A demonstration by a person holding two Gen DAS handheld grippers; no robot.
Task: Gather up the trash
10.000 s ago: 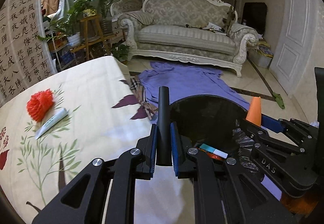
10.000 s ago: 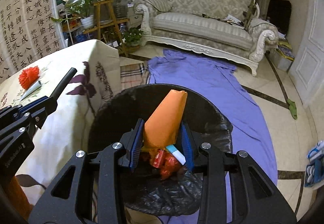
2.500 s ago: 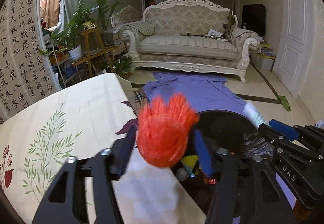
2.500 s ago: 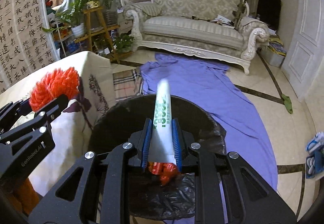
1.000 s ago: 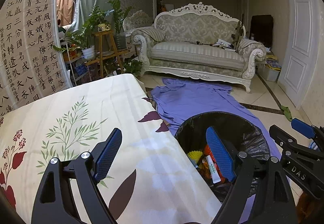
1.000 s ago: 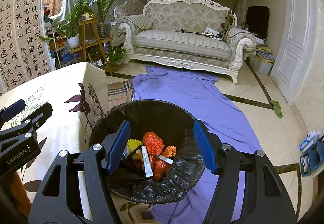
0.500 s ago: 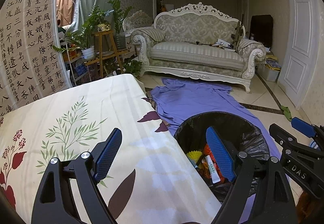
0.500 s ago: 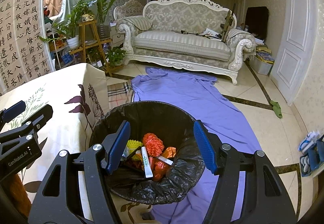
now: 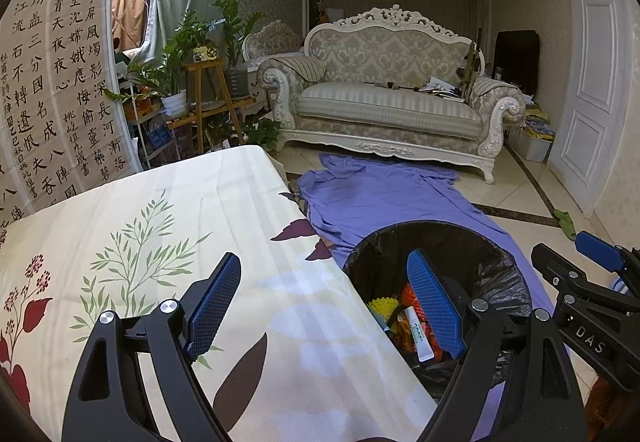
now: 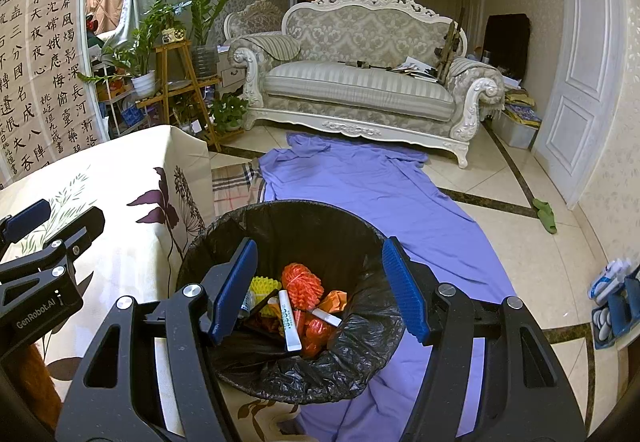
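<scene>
A round bin lined with a black bag (image 10: 352,226) (image 9: 492,242) stands on the floor beside the table. Inside lie an orange-red mesh ball (image 10: 302,280), a white tube (image 10: 289,320), a yellow mesh piece (image 10: 262,286) and other orange scraps. My right gripper (image 10: 320,288) hovers open over the bin's mouth with nothing between its blue pads. In the left wrist view my left gripper (image 9: 320,302) is open and empty, straddling the table edge and the bin rim; the white tube (image 9: 418,334) shows past its right finger.
The table wears a cream floral cloth (image 9: 140,242). A purple sheet (image 10: 380,194) covers the floor from the bin to the ornate sofa (image 10: 360,82). Plant stands (image 10: 176,74) are at the left, a white door (image 10: 580,62) at the right, a green slipper (image 10: 544,214) on the tiles.
</scene>
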